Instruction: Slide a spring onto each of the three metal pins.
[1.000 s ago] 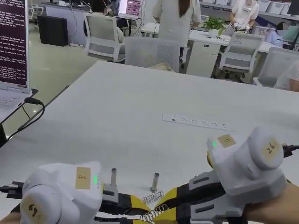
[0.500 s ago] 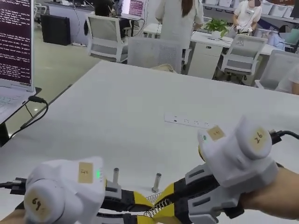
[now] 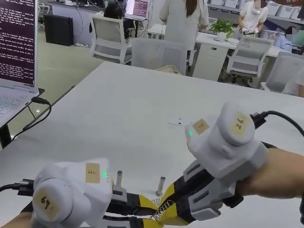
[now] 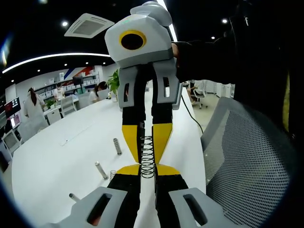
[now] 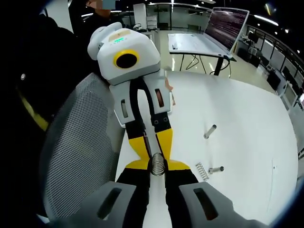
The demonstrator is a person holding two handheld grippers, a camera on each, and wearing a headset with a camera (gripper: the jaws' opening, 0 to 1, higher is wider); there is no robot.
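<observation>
A long coil spring (image 4: 148,156) is held above the white table between both grippers, whose tips meet nose to nose. My left gripper (image 4: 148,172) is shut on its near end, and my right gripper (image 4: 147,141) pinches the far end. From the right gripper view the spring (image 5: 157,164) shows end-on inside my right gripper (image 5: 157,166), with my left gripper (image 5: 152,142) facing it. Three metal pins stand bare on the table (image 4: 116,146) (image 4: 100,170) (image 4: 73,197). In the head view two pins (image 3: 119,177) (image 3: 161,184) stand just beyond the spring (image 3: 161,209).
A loose spring (image 5: 202,171) lies by one pin (image 5: 216,169). A power strip (image 3: 176,121) sits mid-table, partly behind the right gripper. A laptop (image 3: 16,47) and its cable (image 3: 40,107) are at the left. A mesh chair (image 4: 247,156) stands at the table's near edge.
My right gripper has lifted and swung left over the table, tilting steeply down onto the spring. My left gripper has stayed low at the front edge.
</observation>
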